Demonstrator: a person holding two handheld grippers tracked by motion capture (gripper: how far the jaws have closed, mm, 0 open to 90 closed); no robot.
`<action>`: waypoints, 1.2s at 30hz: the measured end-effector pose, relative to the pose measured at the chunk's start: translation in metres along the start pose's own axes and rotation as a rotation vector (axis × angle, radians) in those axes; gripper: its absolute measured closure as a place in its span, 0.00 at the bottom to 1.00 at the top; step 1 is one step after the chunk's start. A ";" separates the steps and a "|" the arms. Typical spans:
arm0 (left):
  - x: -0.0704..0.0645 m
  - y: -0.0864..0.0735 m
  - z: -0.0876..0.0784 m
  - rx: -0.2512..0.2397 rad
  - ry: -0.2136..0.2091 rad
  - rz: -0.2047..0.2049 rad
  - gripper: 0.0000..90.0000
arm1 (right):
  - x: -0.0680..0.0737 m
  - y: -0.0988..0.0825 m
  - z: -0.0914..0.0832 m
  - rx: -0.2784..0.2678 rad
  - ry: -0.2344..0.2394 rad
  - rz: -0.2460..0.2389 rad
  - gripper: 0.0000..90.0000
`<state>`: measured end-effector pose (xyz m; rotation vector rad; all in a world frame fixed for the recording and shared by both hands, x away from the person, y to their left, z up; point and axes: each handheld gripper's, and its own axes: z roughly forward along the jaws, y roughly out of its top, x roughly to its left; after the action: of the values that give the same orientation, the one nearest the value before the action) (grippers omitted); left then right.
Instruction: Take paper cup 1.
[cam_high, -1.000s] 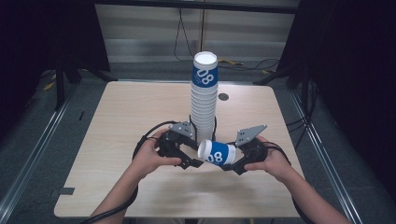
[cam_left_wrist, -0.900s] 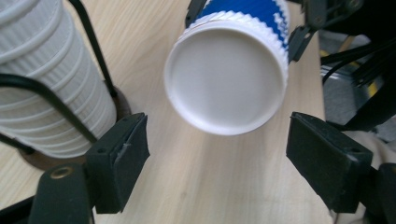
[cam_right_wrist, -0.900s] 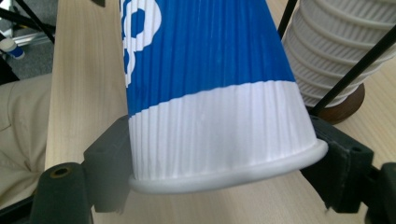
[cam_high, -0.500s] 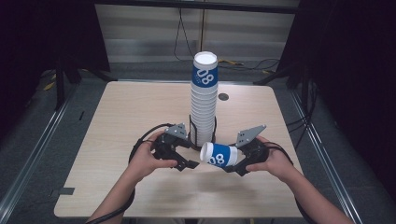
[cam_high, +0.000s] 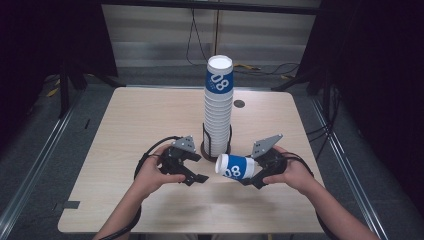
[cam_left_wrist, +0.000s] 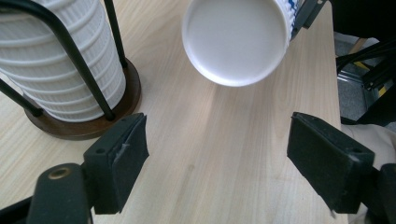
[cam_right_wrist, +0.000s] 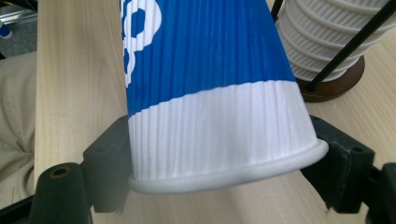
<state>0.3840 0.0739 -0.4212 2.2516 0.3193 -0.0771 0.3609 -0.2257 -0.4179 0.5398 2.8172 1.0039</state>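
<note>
Paper cup (cam_high: 235, 166), blue and white with ribbed walls, lies on its side above the worktop (cam_high: 140, 120), clamped at its rim end by the right tongs (cam_high: 256, 176). In the right gripper view the two black jaws press on the cup's white band just ahead of the rolled rim. Its long axis runs roughly level, from the right tongs toward the left tongs (cam_high: 192, 172), with its closed white bottom facing the left tongs.

Beyond both tongs stands the tall stack of nested cups (cam_high: 218, 107) in a black wire holder on a round wooden base (cam_high: 206, 149); it sits between the two hands and a little farther out.

The left tongs stand apart with nothing between their pads (cam_left_wrist: 123, 156), near the cup's bottom but not touching it. In the left gripper view that bottom (cam_left_wrist: 236, 39) floats ahead of the open jaws and slightly off toward the stack. The right hand is the one on the cup. Any handover would likely turn on the left tongs lining up with that bottom end along the cup's axis.
</note>
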 end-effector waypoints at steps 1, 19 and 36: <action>0.000 -0.001 0.001 -0.010 0.002 -0.006 0.22 | 0.000 0.000 0.000 0.003 -0.004 0.001 0.21; -0.003 -0.001 0.004 0.045 0.042 0.030 0.22 | 0.001 0.007 0.004 0.092 0.016 -0.024 0.21; -0.018 0.034 0.013 0.128 0.032 0.139 0.21 | 0.005 0.020 0.009 0.135 0.040 -0.071 0.21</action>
<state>0.3762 0.0395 -0.4010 2.3973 0.1781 0.0120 0.3636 -0.2041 -0.4117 0.4334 2.9317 0.8261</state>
